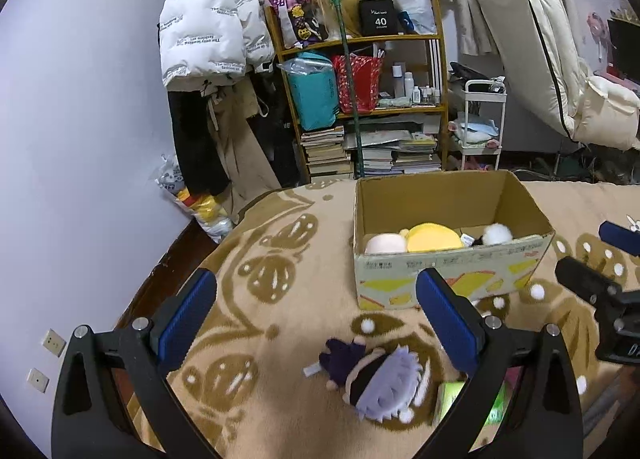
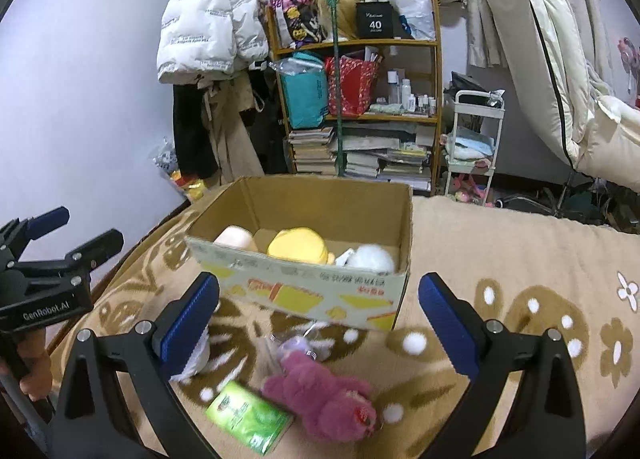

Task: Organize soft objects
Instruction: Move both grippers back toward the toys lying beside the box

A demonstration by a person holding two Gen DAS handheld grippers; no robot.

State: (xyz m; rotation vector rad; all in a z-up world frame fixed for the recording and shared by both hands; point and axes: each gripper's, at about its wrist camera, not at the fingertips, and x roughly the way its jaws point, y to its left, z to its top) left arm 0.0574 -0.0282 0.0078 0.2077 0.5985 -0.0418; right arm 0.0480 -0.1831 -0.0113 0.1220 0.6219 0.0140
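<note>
The left hand-held gripper (image 1: 316, 311) is wide open and holds nothing. A small plush doll with pale purple hair (image 1: 374, 381) lies on the beige patterned blanket (image 1: 280, 399) just below its fingers. The right hand-held gripper (image 2: 318, 311) is also open and empty; a pink furry plush bear (image 2: 324, 403) lies below it. Ahead of both stands the open cardboard box (image 2: 304, 293) with a yellow round plush (image 2: 298, 245) inside.

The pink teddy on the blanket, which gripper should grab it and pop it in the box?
Probably the right gripper: it is open, with the pink teddy lying just below its fingers. The left gripper, also open, hangs over the purple-haired doll instead.
</note>
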